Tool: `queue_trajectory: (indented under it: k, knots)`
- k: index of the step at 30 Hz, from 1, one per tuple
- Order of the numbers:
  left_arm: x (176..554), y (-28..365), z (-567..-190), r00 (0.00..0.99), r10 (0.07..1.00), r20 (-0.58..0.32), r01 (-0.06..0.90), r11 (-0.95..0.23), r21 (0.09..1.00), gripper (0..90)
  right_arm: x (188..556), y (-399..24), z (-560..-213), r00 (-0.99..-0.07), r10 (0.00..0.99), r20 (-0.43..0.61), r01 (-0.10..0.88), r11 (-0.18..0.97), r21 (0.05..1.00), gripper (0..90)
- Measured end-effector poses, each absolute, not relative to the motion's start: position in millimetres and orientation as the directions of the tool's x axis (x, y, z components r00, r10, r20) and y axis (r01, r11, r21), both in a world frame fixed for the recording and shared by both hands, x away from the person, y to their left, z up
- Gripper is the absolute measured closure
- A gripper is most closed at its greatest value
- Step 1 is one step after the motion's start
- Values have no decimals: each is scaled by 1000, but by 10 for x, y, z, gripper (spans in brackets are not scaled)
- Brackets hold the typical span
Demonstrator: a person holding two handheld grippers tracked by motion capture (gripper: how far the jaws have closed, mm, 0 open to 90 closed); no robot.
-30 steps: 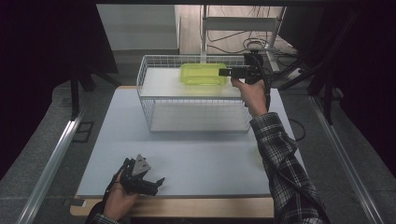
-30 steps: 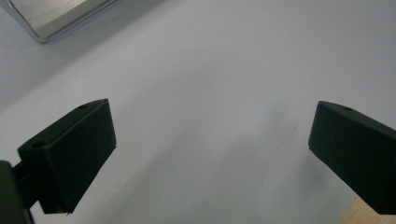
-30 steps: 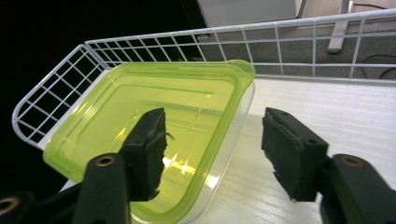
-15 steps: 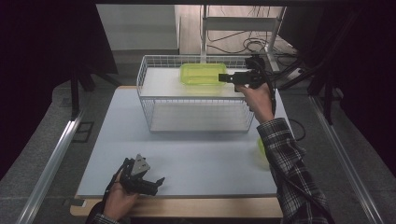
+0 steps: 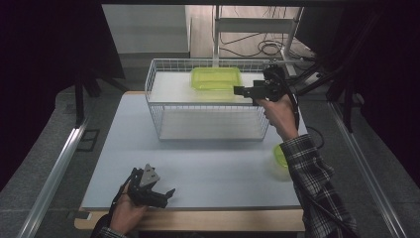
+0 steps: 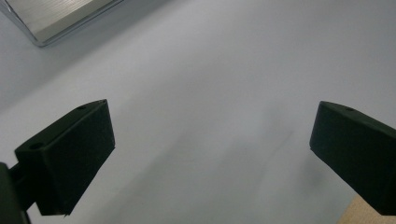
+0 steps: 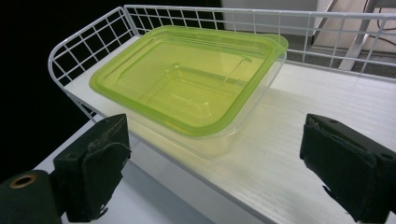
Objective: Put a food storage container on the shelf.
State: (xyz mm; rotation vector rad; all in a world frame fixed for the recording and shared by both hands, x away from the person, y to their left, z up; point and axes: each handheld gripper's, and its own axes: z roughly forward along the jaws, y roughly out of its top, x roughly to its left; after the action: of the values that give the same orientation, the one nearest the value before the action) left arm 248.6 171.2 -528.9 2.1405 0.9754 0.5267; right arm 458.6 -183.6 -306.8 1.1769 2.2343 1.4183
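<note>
I'm working over a pale grey table (image 5: pixel 208 168) with a wooden front edge, dark curtains to both sides and cables on the floor beyond. A white wire rack (image 5: pixel 208 99) stands at the far side, and the green-lidded box (image 5: pixel 216 78) sits on its top shelf. My right gripper (image 5: pixel 239 90) hangs just right of the box — its jaws have just been opening, now wide, nothing between them. My left gripper (image 5: pixel 166 194) rests near the table's front edge, jaws spread and empty. The right gripper view gives me the clear tub under the lid (image 7: pixel 187 74); the high view adds a second green lid (image 5: pixel 280 157) by my right sleeve.
</note>
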Motion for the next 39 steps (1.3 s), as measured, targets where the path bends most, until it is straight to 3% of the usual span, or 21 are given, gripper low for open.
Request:
queue_trajectory:
  k: [22,31,34,36,39]
  knots:
    - [2492,1720,-5285,626,777,66,484,-454,749,0,4189,-1827,-3224,-714,696,73,408,329,852,52]
    - [2483,1717,-5273,628,775,75,471,-456,755,0,3996,-1912,-3452,-716,695,54,403,349,846,51]
    - [2539,1706,-5278,643,765,40,471,-437,766,1,3927,-1949,-3533,-722,689,58,410,359,839,50]
    - [2546,1702,-5272,635,771,47,476,-439,762,1,3847,-1966,-3569,-701,713,-19,377,393,839,57]
    - [2523,1693,-5251,639,766,67,459,-449,766,1,3789,-1975,-3661,-710,704,19,406,388,828,52]
